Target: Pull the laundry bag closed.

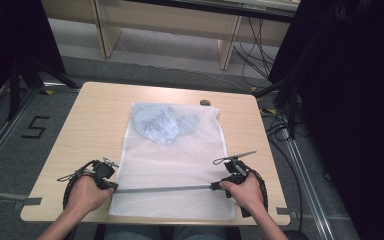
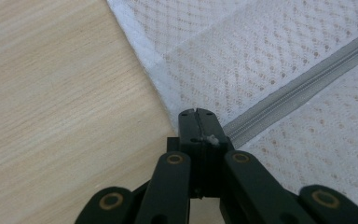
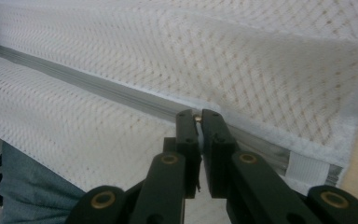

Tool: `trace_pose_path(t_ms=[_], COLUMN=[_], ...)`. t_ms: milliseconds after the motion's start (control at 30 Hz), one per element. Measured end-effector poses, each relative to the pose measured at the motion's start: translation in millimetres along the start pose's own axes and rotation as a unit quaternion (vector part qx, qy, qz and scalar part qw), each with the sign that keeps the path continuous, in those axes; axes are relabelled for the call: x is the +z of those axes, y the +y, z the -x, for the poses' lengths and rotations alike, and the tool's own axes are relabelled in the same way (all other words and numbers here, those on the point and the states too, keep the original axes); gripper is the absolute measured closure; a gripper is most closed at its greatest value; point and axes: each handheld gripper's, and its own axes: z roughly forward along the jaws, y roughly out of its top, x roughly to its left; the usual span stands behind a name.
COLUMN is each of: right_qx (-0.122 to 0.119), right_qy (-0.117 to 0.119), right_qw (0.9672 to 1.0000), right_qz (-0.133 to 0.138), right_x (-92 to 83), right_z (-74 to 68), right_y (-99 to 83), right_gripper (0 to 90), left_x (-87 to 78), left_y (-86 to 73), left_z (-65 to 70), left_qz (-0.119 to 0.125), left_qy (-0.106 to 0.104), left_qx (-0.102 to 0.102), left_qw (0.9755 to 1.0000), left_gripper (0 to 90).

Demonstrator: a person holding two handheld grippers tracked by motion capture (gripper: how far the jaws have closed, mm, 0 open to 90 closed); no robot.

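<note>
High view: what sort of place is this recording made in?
Probably a lab or recording workspace: a light wooden table on grey floor, a taped number five on it, and loose cables behind.

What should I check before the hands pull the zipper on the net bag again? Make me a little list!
1. Left gripper pinching the end of the zipper: ok, jaws closed at the bag's left edge.
2. Right gripper holding the zipper's slider: ok, jaws closed with something small and brassy between the tips.
3. Zipper lying straight between the two grippers: ok.
4. Mesh bag flat on the table: ok, though its near edge hangs over the front.
5. Bluish cloth inside, away from the zipper: ok, it sits at the far end.
6. Zipper fully closed: cannot tell.
</note>
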Motion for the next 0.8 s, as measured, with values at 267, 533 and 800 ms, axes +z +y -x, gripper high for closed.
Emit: trace_pose_path(t_ms=[267,533,800], right_qx=[-0.006,-0.003,0.016], right_qy=[-0.006,-0.011,0.004], right_qw=[0.9999,0.9999,0.9998], right_qz=[0.007,0.006,-0.008], right_x=[-1.6,-3.7,-5.7], right_z=[6.1,8.6,9.1], right_y=[0.2,0.2,0.5], right_gripper=[86.9,86.9,86.9], left_x=[-0.1,-0.2,0.0], left_y=[0.2,0.2,0.0], left_z=[-0.3,-0.2,-0.3], left_qz=[-0.003,-0.002,0.000], left_qy=[-0.001,0.000,-0.001], left_qx=[0.002,0.002,0.001], left_qw=[1.0000,1.0000,1.0000], left_gripper=[90.0,90.0,90.0])
